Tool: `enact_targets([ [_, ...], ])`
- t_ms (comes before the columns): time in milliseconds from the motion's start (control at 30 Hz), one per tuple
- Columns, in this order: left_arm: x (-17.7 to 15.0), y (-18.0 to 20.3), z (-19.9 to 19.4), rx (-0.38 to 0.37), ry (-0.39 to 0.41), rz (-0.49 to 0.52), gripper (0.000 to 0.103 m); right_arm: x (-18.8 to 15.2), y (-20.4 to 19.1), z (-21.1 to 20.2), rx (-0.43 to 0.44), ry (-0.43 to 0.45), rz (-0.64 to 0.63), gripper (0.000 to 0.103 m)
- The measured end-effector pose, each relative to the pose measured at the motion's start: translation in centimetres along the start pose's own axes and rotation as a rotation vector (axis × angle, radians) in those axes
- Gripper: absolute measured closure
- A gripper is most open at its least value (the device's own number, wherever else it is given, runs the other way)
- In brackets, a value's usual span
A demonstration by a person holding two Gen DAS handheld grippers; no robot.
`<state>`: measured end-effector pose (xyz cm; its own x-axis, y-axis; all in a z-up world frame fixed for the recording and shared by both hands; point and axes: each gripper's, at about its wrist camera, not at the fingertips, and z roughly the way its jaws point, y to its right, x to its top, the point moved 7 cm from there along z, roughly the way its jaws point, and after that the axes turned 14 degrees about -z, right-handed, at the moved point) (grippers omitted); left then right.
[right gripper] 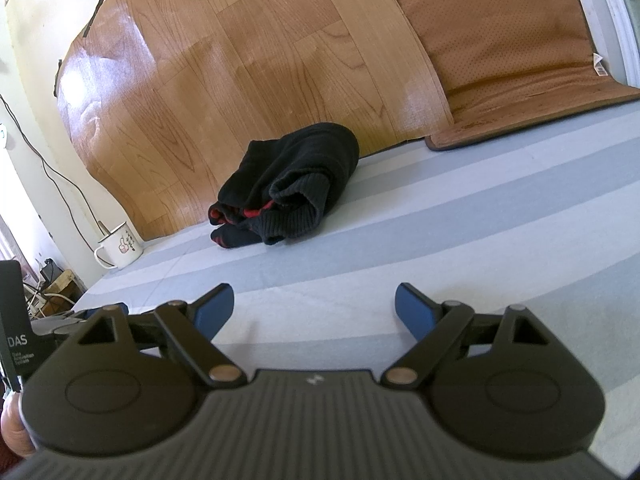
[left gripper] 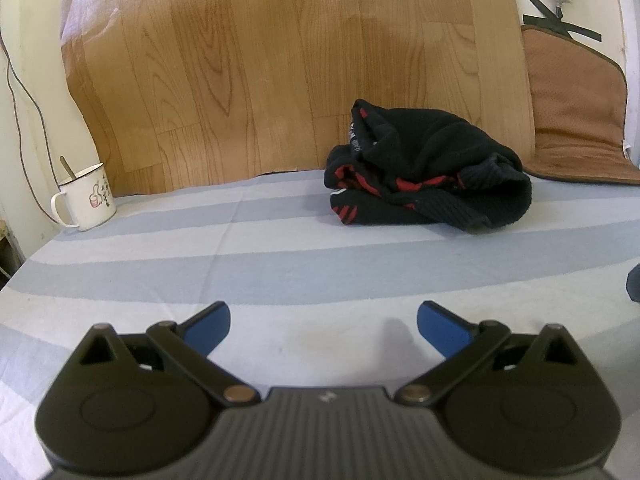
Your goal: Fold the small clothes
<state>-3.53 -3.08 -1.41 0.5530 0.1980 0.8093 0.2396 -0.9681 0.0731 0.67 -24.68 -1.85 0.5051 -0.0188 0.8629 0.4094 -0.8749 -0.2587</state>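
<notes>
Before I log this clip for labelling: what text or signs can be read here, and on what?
"DAS": black device at the right wrist view's left edge; the smaller lines beneath are blurred.
Thumbs-up drawing: enamel mug; its writing is too small.
White lettering: black garment waistband, unreadable.

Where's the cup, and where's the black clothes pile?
cup point(left gripper: 90, 196), left wrist view, on its white side.
clothes point(left gripper: 436, 148), left wrist view, on the black top fold.

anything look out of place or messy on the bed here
The black and red garment lies crumpled in a heap near the wood-grain panel. A white mug with a spoon stands on the striped sheet, odd for a folding surface.
</notes>
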Motion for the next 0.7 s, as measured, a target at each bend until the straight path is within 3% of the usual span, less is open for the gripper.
enact_targets([
  [700, 0.10, -0.24, 0.01, -0.003, -0.014, 0.010, 0.000, 0.03, 0.03, -0.05, 0.002, 0.000, -0.001, 0.013],
])
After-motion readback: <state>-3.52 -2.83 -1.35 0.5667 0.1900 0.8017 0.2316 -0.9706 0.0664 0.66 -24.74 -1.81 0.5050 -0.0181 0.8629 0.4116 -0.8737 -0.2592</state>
